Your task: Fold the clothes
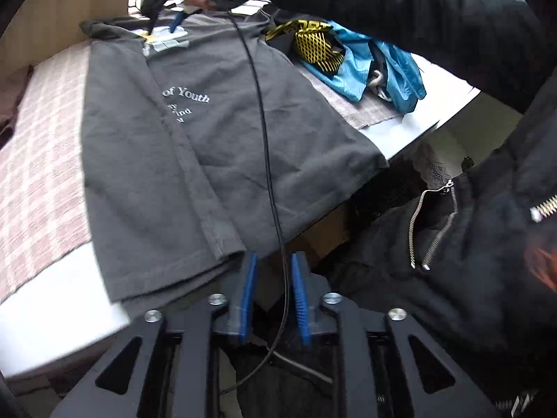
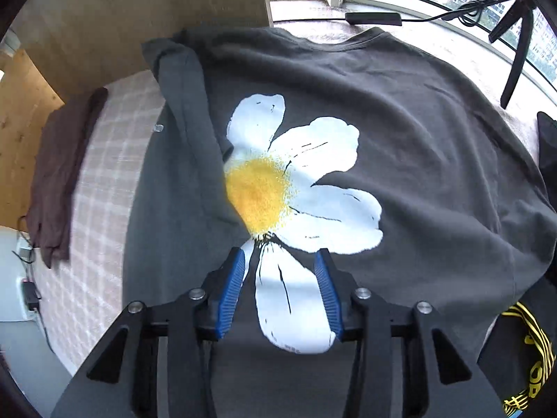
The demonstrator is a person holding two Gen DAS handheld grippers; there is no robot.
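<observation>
A dark grey T-shirt [image 1: 226, 146] lies flat on the checked cloth [image 1: 38, 174], one side folded inward along a lengthwise crease. White lettering shows on it. My left gripper [image 1: 274, 256] is open just past the hem at the table's near edge, and only a black cable [image 1: 264, 139] runs between its blue pads. In the right wrist view the same T-shirt [image 2: 435, 156] shows a large white daisy print [image 2: 296, 191] with a yellow centre. My right gripper [image 2: 280, 251] hovers open over the lowest petal. It also appears far off near the collar, right gripper [image 1: 165, 22].
A blue garment [image 1: 376, 66] and a black-and-yellow one [image 1: 313, 41] are heaped beside the shirt. A brown cloth [image 2: 59, 174] lies by the wooden panel [image 2: 104, 17]. A person's black zipped jacket [image 1: 452, 244] fills the near side. A window ledge [image 2: 313, 10] runs behind.
</observation>
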